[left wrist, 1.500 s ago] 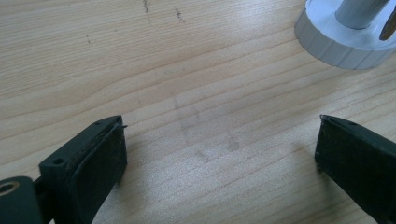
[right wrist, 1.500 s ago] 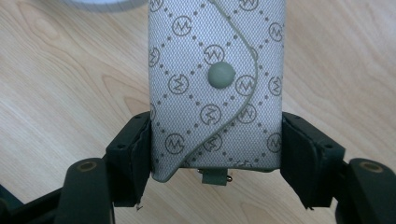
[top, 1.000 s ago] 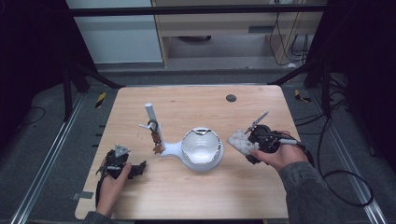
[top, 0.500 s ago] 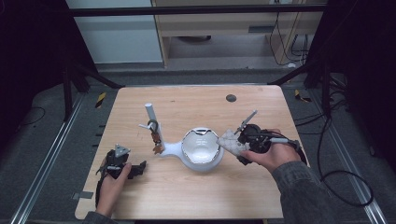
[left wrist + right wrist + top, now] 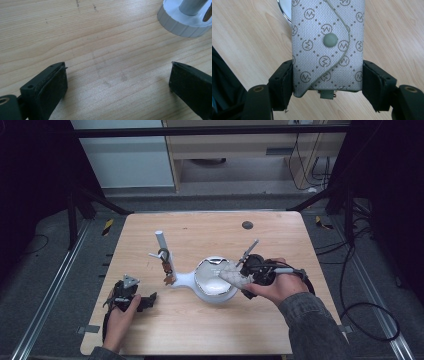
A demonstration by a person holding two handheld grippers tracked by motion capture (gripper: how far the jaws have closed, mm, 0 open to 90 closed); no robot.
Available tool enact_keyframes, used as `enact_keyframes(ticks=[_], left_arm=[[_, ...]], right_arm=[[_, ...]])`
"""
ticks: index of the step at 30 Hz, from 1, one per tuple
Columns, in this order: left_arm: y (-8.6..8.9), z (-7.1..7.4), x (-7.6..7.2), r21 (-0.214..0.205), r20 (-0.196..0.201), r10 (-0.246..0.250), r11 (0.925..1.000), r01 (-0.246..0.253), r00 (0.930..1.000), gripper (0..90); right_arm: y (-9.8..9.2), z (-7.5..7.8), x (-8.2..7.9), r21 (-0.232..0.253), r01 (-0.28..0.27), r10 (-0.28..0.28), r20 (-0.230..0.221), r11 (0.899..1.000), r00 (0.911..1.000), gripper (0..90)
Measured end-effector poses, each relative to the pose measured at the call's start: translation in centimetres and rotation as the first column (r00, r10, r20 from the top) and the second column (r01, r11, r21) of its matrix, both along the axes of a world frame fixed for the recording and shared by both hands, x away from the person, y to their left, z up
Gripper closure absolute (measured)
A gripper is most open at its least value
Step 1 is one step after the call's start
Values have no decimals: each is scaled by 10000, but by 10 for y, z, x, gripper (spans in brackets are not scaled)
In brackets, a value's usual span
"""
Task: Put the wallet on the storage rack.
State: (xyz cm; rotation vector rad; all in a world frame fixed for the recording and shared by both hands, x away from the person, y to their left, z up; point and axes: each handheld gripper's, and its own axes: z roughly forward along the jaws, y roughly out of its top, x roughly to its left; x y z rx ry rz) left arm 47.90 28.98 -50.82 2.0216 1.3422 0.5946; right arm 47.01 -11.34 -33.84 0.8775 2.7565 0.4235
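A grey monogrammed key pouch (image 5: 327, 45), with a snap button on its curved flap, sits clamped between the two black jaws of the right claw (image 5: 327, 80), which press on its two long sides. In the high view the pouch (image 5: 235, 278) is held out over the near right rim of a white round dish (image 5: 214, 281) with a shiny inner surface, and the right claw (image 5: 246, 279) lies in the person's right hand (image 5: 275, 287), which comes in from the lower right. The dish forms the base of a white stand; a neck joins it to an upright grey post (image 5: 161, 242) with short pegs, where a small brown trinket (image 5: 168, 279) hangs.

The left claw (image 5: 150, 298) rests on the wooden bench (image 5: 210, 330) near its left front corner, held by the left hand (image 5: 120, 317), well apart from the stand. In the left gripper view its jaws stand wide apart with bare wood between them, released, and a ribbed white foot (image 5: 180, 25) of the post shows at the upper right.
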Motion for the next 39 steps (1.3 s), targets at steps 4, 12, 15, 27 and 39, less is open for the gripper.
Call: enact_keyframes(ticks=[4, 12, 15, 27, 39], left_arm=[[0, 0, 0, -4, 3, 2, 10000, -2, 10000, 12], [0, 0, 0, -2, -1, -2, 10000, 2, 10000, 12], [0, 0, 0, 0, -2, -12, 10000, 12, 10000, 12], [0, 0, 0, 9, -20, -41, 10000, 41, 10000, 12], [0, 0, 0, 14, -22, -57, 10000, 57, 10000, 12]], right_arm=[[10, -4, 2, -100, -213, 211, -156, 9997, 9997, 317], [30, -14, 8, -342, -536, 523, -368, 9980, 9980, 317], [40, -18, 11, -520, -700, 671, -560, 9962, 9962, 316], [52, -24, 21, -712, -653, 598, -759, 9953, 9953, 316], [55, -27, 28, -768, -607, 539, -868, 9952, 9948, 314]])
